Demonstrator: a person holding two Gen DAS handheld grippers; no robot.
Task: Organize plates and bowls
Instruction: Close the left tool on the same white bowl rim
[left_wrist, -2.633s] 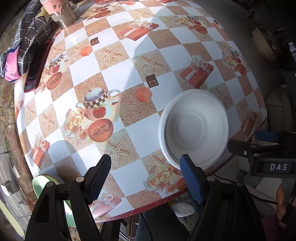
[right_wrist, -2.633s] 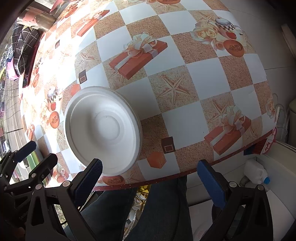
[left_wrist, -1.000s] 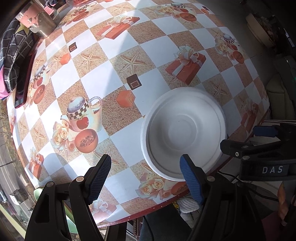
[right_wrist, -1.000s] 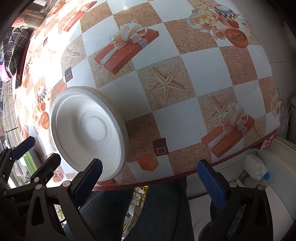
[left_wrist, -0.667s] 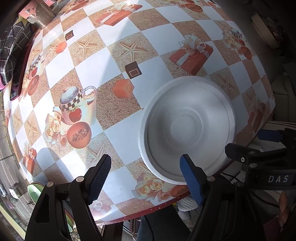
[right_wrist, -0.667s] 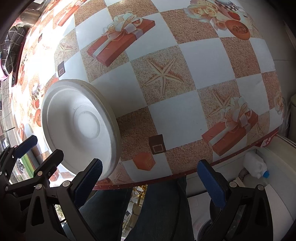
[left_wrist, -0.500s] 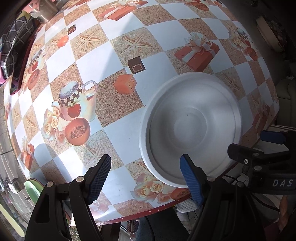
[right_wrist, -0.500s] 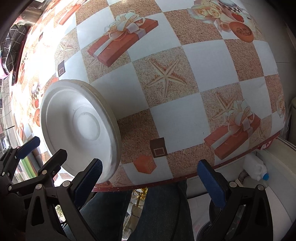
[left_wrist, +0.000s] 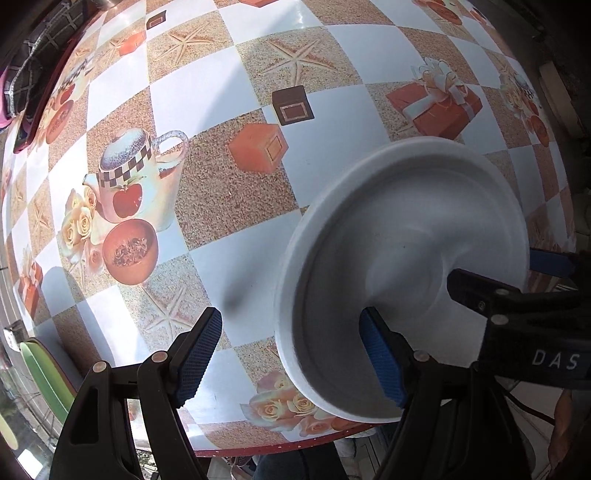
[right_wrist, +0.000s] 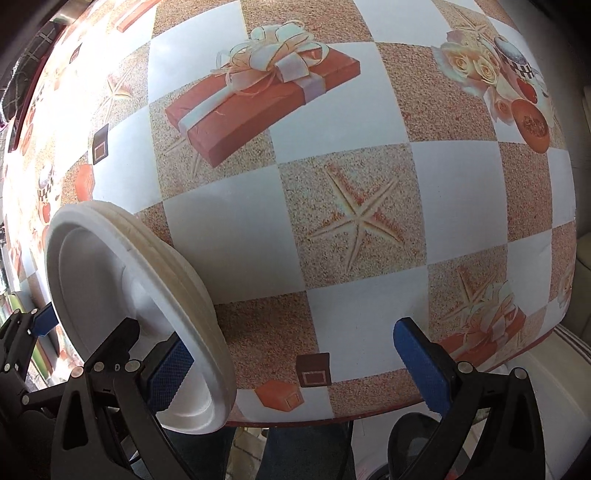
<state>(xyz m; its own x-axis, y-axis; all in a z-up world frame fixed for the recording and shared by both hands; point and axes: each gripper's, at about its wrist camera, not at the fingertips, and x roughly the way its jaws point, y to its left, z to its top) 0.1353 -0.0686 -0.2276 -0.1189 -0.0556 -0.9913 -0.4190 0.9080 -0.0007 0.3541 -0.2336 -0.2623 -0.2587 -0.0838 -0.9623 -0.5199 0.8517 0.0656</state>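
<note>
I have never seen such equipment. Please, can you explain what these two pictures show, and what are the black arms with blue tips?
A person holds a tool in each hand. Each tool has two black fingers with blue pads and a camera looking along them. One picture comes from the left gripper, the other from the right gripper. On the patterned tablecloth stands a white bowl, near the table's edge. Its rim looks layered, so it is perhaps several bowls stacked. Both grippers are open, each with one finger inside the bowl and one outside. Nothing is gripped yet.

Bowl (left_wrist: 406, 236) on table (left_wrist: 221, 85) nr front edge, betw. left tongs (left_wrist: 291, 354) & right tongs (right_wrist: 295, 363)
</note>
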